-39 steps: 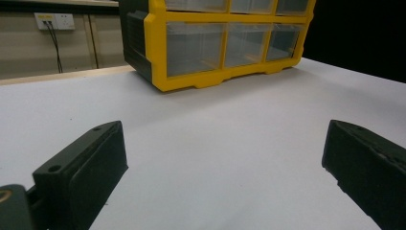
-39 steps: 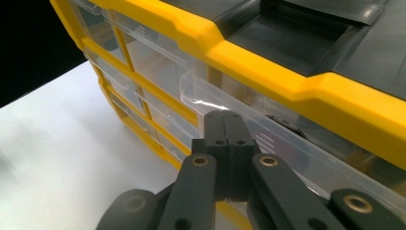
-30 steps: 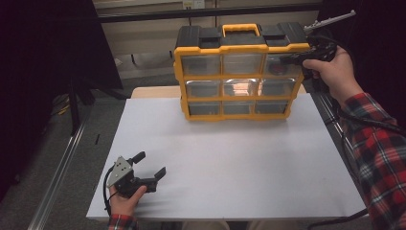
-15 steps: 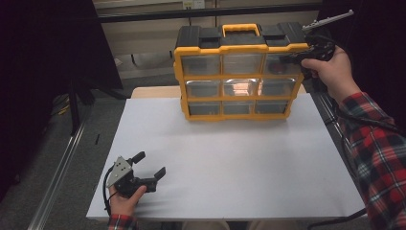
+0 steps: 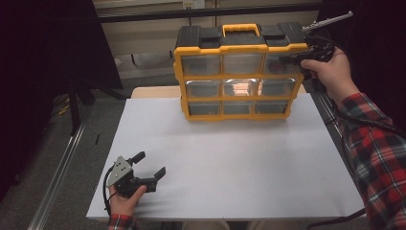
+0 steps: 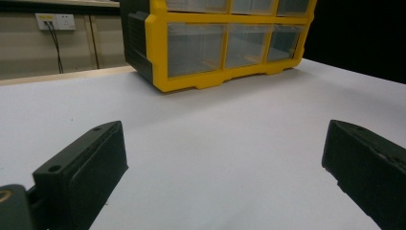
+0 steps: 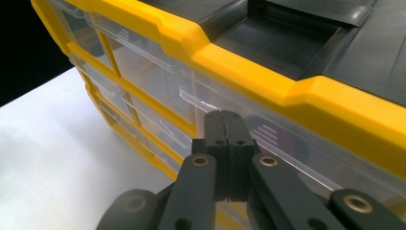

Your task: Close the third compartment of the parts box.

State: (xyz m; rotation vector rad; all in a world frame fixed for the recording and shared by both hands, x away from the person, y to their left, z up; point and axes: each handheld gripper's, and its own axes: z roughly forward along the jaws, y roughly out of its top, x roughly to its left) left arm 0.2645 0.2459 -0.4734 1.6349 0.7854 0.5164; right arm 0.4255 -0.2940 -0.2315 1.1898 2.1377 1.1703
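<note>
A yellow and black drawer organizer [image 5: 238, 71] with clear drawers stands upright at the back of the white table [image 5: 230, 163]. My right gripper [image 5: 290, 58] is shut, its tips against the front of the top right clear drawer [image 7: 268, 143]; nothing shows between the jaws. In the right gripper view the two jaws meet flat, and the right gripper [image 7: 225, 120] points at that drawer's lip. My left gripper [image 5: 151, 164] rests near the table's front left corner, jaws wide apart with nothing between them. The left gripper view looks across the bare table toward the organizer [image 6: 215, 43].
Dark floor and a metal rail [image 5: 57, 167] lie left of the table. A wall with a power socket [image 6: 55, 21] stands behind. White tabletop spreads between the organizer and the left gripper.
</note>
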